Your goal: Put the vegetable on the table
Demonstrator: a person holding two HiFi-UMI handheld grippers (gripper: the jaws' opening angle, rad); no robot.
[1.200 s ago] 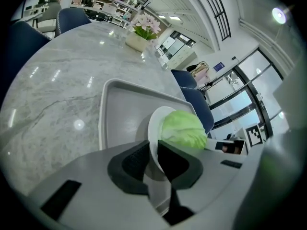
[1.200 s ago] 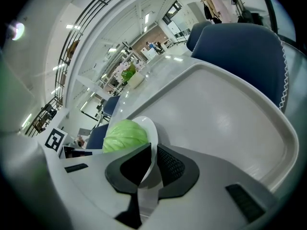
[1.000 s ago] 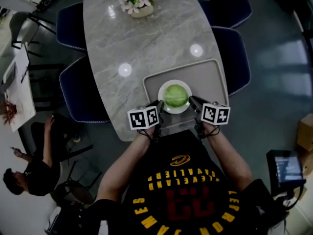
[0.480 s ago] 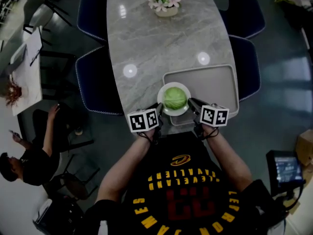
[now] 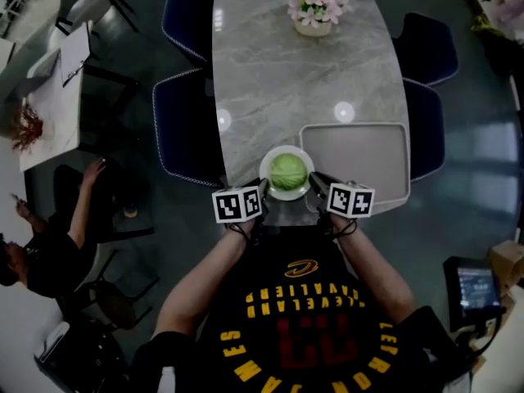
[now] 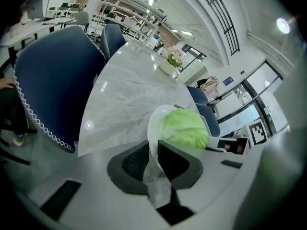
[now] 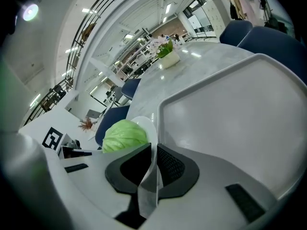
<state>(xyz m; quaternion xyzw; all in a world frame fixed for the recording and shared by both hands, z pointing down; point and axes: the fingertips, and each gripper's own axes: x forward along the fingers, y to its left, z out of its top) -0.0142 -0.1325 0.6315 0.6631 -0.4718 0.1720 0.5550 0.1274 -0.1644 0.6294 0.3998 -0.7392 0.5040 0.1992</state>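
Observation:
A green cabbage (image 5: 288,170) lies on a round white plate (image 5: 268,159). The plate is over the near end of the marble table (image 5: 278,72), just left of the grey tray (image 5: 356,158). My left gripper (image 5: 264,193) is shut on the plate's left rim and my right gripper (image 5: 316,185) on its right rim. In the left gripper view the rim (image 6: 151,128) runs between the jaws of the gripper (image 6: 152,150), with the cabbage (image 6: 184,127) beyond. The right gripper view shows its gripper (image 7: 152,159) pinching the rim (image 7: 149,128) beside the cabbage (image 7: 124,134). Whether the plate touches the table I cannot tell.
A pot of pink flowers (image 5: 315,11) stands at the table's far end. Blue chairs (image 5: 184,125) (image 5: 426,121) line both long sides. A seated person (image 5: 49,244) is at the left, near a white desk (image 5: 53,97). A screen (image 5: 473,289) sits at the lower right.
Both grippers have carried the plate with the cabbage leftward, from over the tray to the table beside it. The head view has shifted too.

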